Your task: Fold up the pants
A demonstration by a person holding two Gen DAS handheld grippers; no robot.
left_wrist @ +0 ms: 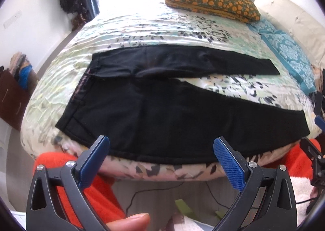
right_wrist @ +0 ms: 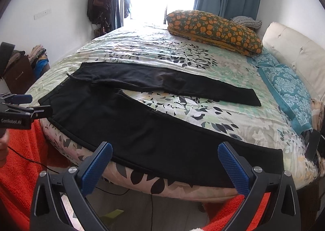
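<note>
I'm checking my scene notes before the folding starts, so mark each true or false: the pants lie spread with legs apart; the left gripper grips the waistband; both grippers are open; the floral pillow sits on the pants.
1. The black pants lie flat, legs apart: true.
2. The left gripper grips the waistband: false, it holds nothing.
3. The right gripper and the left are both open: true.
4. The orange floral pillow sits on the pants: false, it lies apart, farther back on the bed.

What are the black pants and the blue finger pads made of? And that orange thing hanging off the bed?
The black pants look like soft matte woven cloth: no shine, and they lie limp and flat. The blue pads look like hard plastic or rubber; a fine bumpy grid covers them, though which one is unclear. The orange blanket looks like fluffy fleece or terry, judging by its fuzzy nap.
</note>
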